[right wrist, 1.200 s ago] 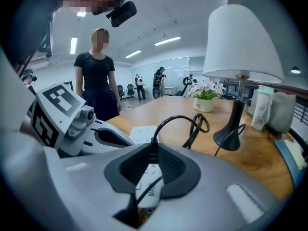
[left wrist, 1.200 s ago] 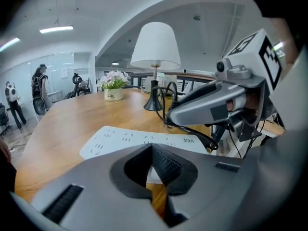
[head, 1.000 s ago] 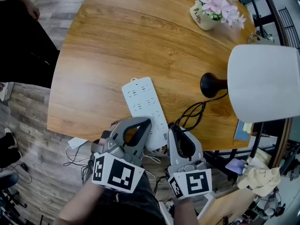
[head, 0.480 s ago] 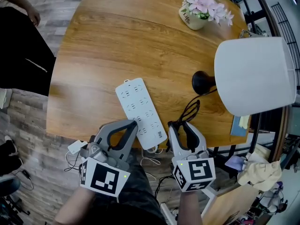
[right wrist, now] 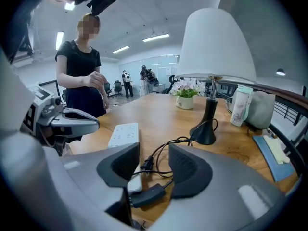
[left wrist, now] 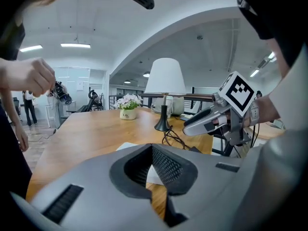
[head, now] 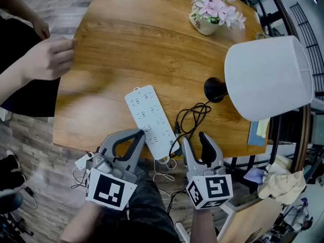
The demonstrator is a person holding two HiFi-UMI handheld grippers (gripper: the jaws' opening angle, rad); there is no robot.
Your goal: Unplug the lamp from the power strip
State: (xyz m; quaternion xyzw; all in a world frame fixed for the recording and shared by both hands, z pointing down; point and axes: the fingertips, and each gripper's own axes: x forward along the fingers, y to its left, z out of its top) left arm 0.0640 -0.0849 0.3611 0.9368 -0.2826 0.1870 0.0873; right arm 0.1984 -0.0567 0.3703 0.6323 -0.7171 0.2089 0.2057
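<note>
Power strip [head: 151,119]: flat white plastic bar with rounded corners, sockets up, at the near edge of the wood-grain worktop [head: 126,44]. Its long axis runs diagonally away-left. A black cord [head: 191,116] loops beside it to the white-shaded lamp [head: 266,77]. Left tongs [head: 137,134] are closed and empty. Right tongs [head: 195,142] are opening, gripping nothing.

The power strip [head: 150,119] is laid on the table [head: 131,44] near its front edge. The lamp [head: 266,77] is set to the right of it, and the cord [head: 191,114] is coiled between them, with the plug [head: 176,131] just beside the strip. The flower pot [head: 205,16] is placed behind the lamp, at the far edge
</note>
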